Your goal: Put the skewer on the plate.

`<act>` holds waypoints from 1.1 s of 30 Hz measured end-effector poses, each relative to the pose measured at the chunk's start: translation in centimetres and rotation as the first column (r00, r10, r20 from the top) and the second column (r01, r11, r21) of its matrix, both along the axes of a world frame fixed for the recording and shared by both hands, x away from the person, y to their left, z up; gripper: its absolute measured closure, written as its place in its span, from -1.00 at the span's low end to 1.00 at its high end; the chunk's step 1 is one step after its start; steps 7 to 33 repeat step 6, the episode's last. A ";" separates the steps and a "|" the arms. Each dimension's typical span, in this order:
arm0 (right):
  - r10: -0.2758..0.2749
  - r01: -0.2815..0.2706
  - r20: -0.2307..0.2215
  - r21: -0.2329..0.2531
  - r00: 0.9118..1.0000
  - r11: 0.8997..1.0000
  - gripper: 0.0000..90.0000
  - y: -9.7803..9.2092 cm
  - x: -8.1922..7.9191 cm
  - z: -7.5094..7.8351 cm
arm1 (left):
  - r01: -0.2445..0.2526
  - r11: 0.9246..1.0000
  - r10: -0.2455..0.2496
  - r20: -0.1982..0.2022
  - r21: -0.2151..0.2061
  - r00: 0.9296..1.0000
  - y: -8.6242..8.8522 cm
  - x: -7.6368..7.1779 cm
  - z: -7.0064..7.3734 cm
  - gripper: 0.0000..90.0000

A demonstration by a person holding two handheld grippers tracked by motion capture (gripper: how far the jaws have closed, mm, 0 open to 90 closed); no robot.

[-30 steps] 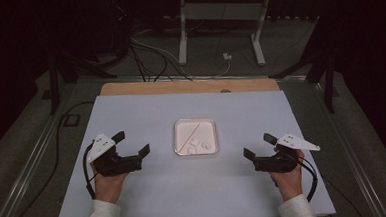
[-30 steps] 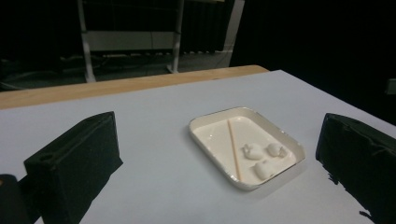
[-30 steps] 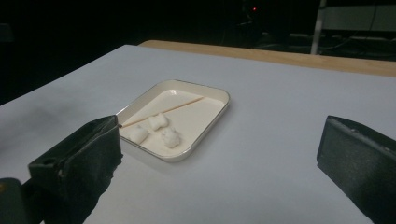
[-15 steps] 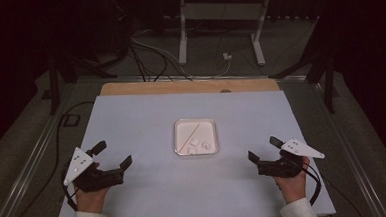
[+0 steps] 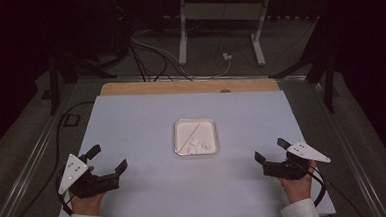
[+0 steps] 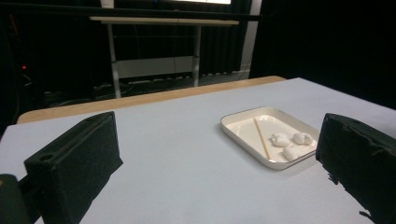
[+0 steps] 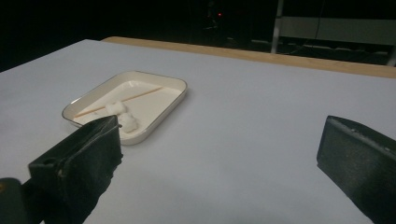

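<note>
A white rectangular tray (image 5: 180, 126) (image 6: 233, 122) (image 7: 173, 95) sits at the middle of the pale table. In it lie a thin wooden skewer (image 5: 191, 135) (image 6: 261, 136) (image 7: 122, 101) and three small white lumps (image 5: 200, 145) (image 6: 292, 142) (image 7: 122, 114). My left gripper (image 5: 107, 158) (image 6: 219, 168) rests open near the table's front left corner, well left of the tray. My right gripper (image 5: 271, 150) (image 7: 224, 163) rests open near the front right, its jaws wide apart and empty. A hand holds each gripper.
The pale sheet (image 5: 131, 121) covers the table, with a wooden strip (image 5: 160, 87) along the far edge. Beyond it stand a metal frame (image 5: 221, 17) and cables (image 5: 148, 51) on a dark floor. Metal rails (image 5: 28, 162) run along both table sides.
Both grippers have drawn back toward the front corners, the left one farther left and nearer the edge. The tray and its contents have stayed put.
</note>
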State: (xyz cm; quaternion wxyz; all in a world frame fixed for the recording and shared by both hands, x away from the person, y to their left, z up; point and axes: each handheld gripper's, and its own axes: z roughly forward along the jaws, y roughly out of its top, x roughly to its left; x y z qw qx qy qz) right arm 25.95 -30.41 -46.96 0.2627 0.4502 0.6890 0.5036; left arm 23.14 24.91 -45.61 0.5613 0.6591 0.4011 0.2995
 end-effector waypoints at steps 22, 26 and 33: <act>-0.011 0.011 -0.008 0.007 1.000 1.000 -1.00 -0.3 -0.1 -0.3 | -0.029 1.000 0.029 -0.005 0.007 1.000 -0.1 0.0 -0.3 -0.98; -0.011 0.011 -0.008 0.007 1.000 1.000 -1.00 -0.3 -0.1 -0.3 | -0.029 1.000 0.029 -0.005 0.007 1.000 -0.1 0.0 -0.3 -0.98; -0.011 0.011 -0.008 0.007 1.000 1.000 -1.00 -0.3 -0.1 -0.3 | -0.029 1.000 0.029 -0.005 0.007 1.000 -0.1 0.0 -0.3 -0.98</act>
